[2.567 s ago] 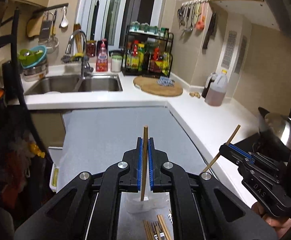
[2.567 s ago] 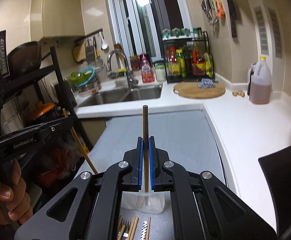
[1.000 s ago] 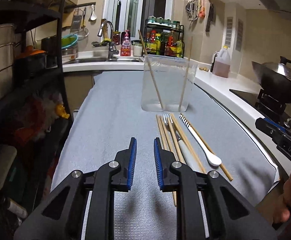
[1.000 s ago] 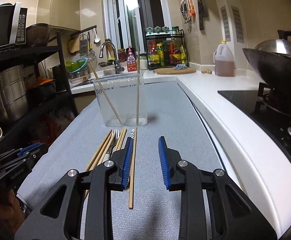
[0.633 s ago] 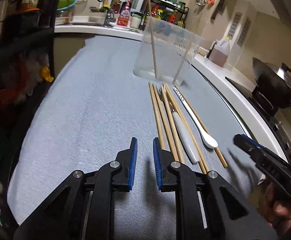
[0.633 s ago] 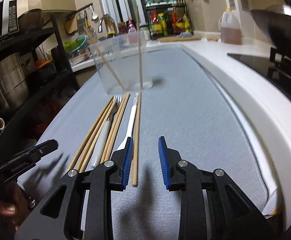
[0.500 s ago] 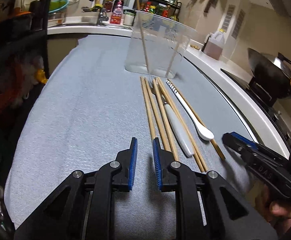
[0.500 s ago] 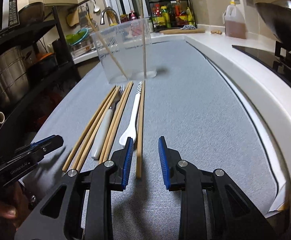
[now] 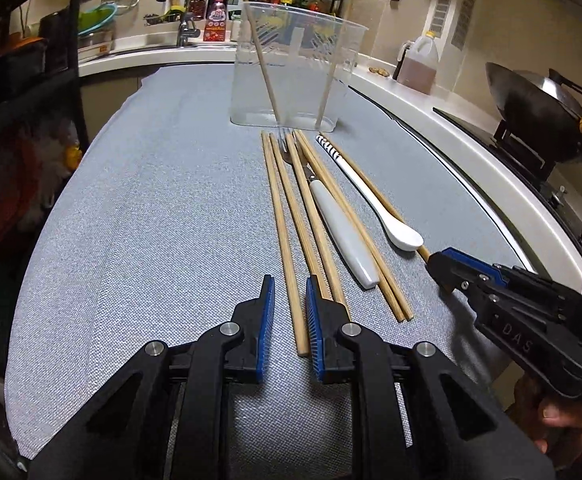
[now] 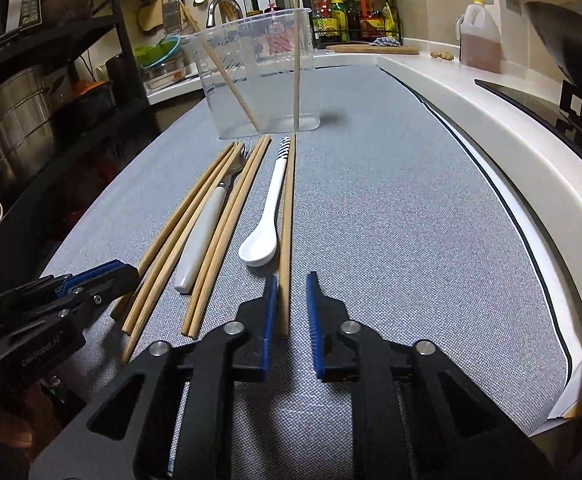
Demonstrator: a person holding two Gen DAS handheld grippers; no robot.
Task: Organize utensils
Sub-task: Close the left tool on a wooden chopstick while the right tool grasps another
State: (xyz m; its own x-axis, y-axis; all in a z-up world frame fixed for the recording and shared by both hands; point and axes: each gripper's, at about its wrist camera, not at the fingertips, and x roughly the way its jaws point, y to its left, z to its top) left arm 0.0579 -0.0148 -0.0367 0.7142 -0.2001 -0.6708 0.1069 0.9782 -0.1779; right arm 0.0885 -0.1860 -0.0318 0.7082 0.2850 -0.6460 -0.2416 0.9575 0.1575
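Right gripper (image 10: 289, 304), jaws just narrowing, straddles the rightmost chopstick (image 10: 287, 216) without clamping it. Left gripper (image 9: 289, 308) stands parted around the leftmost chopstick (image 9: 281, 224). Far on the grey mat (image 9: 151, 208), the clear container (image 9: 295, 64) holds two chopsticks; nearer lie the fork (image 9: 341, 232) and white spoon (image 9: 375, 196).

Utensil count on the grey-clothed table (image 9: 151, 208)

Six wooden chopsticks (image 9: 287, 240) lie flat near the front, two more (image 9: 257, 46) stand in the one clear plastic container (image 9: 295, 64) at the far end; one white-handled fork (image 9: 343, 236), one white ceramic spoon (image 9: 375, 204).
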